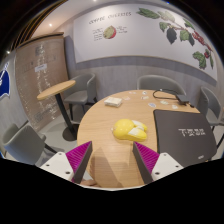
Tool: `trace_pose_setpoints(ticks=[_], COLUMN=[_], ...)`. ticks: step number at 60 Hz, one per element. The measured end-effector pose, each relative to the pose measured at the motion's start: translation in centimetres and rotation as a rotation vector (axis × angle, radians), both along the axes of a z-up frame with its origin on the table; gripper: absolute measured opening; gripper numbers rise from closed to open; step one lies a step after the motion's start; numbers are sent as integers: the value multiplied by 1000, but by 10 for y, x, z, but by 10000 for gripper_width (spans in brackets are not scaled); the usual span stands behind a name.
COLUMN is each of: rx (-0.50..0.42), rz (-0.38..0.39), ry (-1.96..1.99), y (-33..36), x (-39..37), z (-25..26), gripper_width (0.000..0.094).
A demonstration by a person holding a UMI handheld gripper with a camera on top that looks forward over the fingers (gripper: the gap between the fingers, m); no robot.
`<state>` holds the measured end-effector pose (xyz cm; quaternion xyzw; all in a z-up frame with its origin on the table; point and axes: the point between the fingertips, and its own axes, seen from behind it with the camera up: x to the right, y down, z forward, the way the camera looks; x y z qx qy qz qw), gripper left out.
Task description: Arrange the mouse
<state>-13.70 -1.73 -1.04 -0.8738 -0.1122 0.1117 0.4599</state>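
Spreading ahead of me is the round wooden tabletop point(110, 120), with a black laptop point(185, 137) lying closed off to the right of my tool point(114, 160). My tool gapes wide, its pink pads point(78, 156) holding nothing. Just beyond the fingers, resting on the wood beside the laptop, sits the yellow mouse point(127, 129).
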Motion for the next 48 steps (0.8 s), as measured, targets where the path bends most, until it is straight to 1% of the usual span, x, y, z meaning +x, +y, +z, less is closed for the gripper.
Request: trace_pose_setpoints(ticks=[7,8,11,13,14,18,22,30,32,35,37,40,44,45,48], rx=[-6,-11,-15,-41,-22,-71,-79,-104,-109,-109,-102,-85,-88,-88,-89], rz=[-32,-40,-60,-77,-77,-72,-74,-103,-120,-137,-134,-116,-99,-90,-46], ry=[-30,-32,-38,-36,-26,-22,-43,-99,-106,-121,-105,-99,-64,-58,-31], y=[19,39,52,55,63,77,92,121,126,133,136,139,136,136,128], x=[14,0,1,1,-2,-9,-10,-3,0,4,2,0,-4,-4,-10], z=[-4,-3,-4,-6,1,-6,-4,-9,-9,-9,-10,-10,-9,-8,-1], gripper_width=[835,838,836,845,840,846,842,832,793,655,633,583,495,464,426])
